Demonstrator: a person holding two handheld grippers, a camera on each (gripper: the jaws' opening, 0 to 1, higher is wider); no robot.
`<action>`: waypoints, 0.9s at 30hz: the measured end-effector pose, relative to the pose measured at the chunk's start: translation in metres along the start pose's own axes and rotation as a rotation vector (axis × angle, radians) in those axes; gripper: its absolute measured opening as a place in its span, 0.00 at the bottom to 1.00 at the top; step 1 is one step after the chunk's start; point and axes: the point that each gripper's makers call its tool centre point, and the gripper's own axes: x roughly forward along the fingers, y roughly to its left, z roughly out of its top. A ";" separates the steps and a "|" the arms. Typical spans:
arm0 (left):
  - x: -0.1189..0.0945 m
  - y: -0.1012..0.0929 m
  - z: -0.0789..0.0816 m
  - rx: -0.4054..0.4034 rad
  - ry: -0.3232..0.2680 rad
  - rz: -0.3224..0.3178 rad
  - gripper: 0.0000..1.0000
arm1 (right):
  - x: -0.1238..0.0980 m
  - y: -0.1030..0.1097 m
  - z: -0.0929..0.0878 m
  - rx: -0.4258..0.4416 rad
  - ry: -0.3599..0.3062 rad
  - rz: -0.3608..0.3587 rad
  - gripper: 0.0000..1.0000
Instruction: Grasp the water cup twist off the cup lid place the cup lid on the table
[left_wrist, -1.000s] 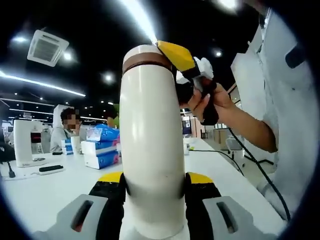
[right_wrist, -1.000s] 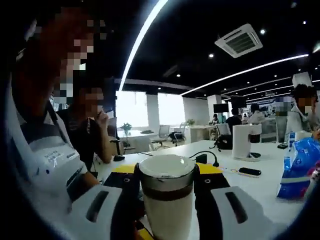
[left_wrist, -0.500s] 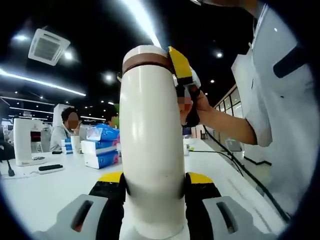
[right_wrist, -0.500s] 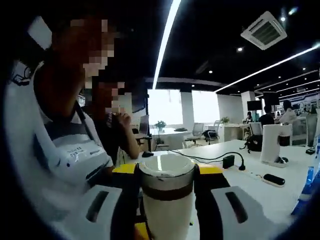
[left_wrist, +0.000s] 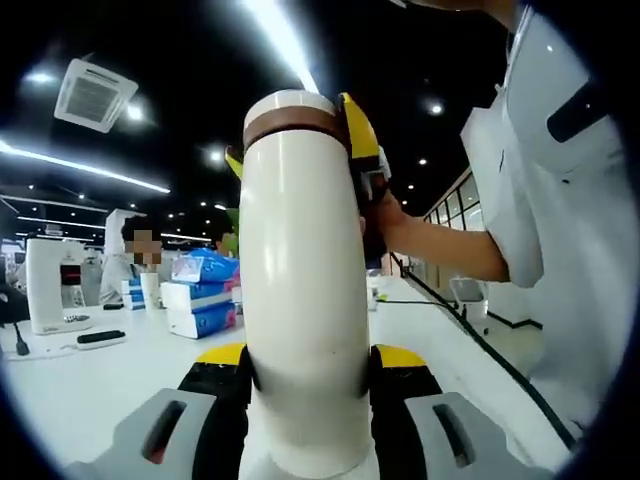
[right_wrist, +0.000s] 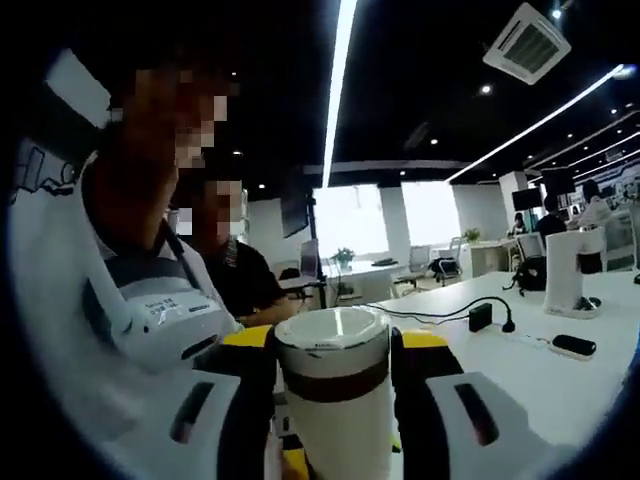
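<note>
Left tongs (left_wrist: 305, 375) pinch the water cup (left_wrist: 303, 290) upright above the bench (left_wrist: 90, 385) while right tongs (right_wrist: 332, 355) clamp its lid (right_wrist: 332, 338); twisting appears underway, and lifting the lid clear comes next.

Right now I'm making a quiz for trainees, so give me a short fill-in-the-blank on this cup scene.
1. The left gripper is clamped on the cup's ____.
2. The right gripper closes on the cup lid, above the ____ band.
3. The water cup is ____ in colour.

Missing words: body; brown; cream
</note>
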 end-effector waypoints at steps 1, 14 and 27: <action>0.000 0.000 0.000 0.004 0.001 -0.002 0.48 | 0.001 -0.004 -0.002 -0.013 0.019 -0.040 0.62; 0.001 0.000 0.000 0.015 0.004 0.001 0.48 | -0.025 0.002 0.026 -0.148 0.033 -0.572 0.78; 0.001 0.002 0.001 0.009 0.006 0.004 0.48 | -0.029 0.041 0.026 -0.198 -0.032 -0.864 0.65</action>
